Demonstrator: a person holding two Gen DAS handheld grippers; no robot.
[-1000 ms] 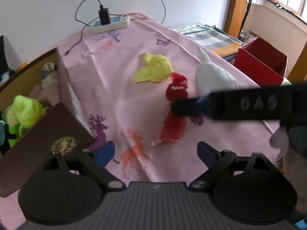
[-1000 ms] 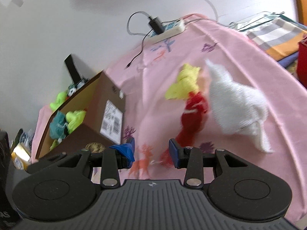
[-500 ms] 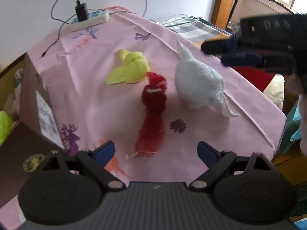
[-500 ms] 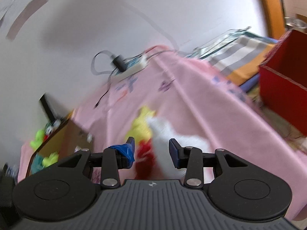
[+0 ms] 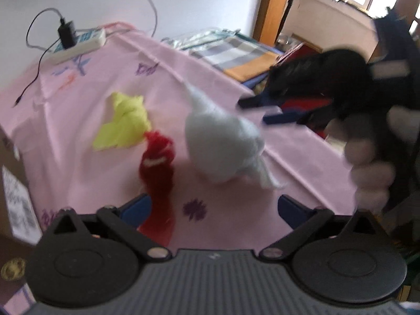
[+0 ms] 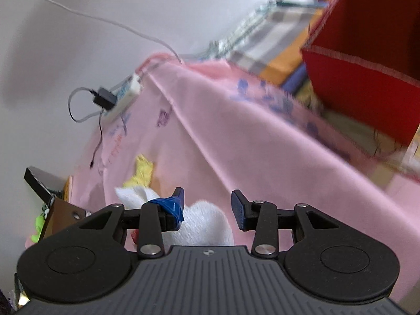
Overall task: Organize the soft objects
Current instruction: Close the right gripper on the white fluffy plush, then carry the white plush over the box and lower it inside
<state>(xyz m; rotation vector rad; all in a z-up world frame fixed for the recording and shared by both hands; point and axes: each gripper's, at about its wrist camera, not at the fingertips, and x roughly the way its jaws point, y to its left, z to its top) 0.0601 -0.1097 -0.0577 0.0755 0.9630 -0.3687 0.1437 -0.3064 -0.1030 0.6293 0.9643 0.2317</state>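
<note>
Lying on the pink printed tablecloth (image 5: 231,84) are three soft things: a white plush toy with a pointed ear (image 5: 223,144), a red knotted yarn bundle (image 5: 157,160) just beside it on the left, and a crumpled yellow-green cloth (image 5: 123,126) behind the red one, touching or nearly touching its top. None of them is held.

The left gripper (image 5: 212,206) sits low near the table's near edge with its blue-tipped fingers spread wide and nothing between them; the tail of the red bundle runs just inside its left finger, so it looks placed to take either the red bundle or the white toy.

The right gripper (image 6: 207,207), carried in the person's right hand (image 5: 370,162), hangs above the table's right edge, aimed across the cloth. Its fingers stand partly apart and grip nothing, though the white plush shows below them in the right wrist view.

A brown cardboard box (image 6: 60,215) at the table's left already holds bright green soft items, and an open red fabric bin (image 6: 367,78) stands off the right side. Both look like likely destinations, which probably explains why each gripper waits on its own side.
</note>
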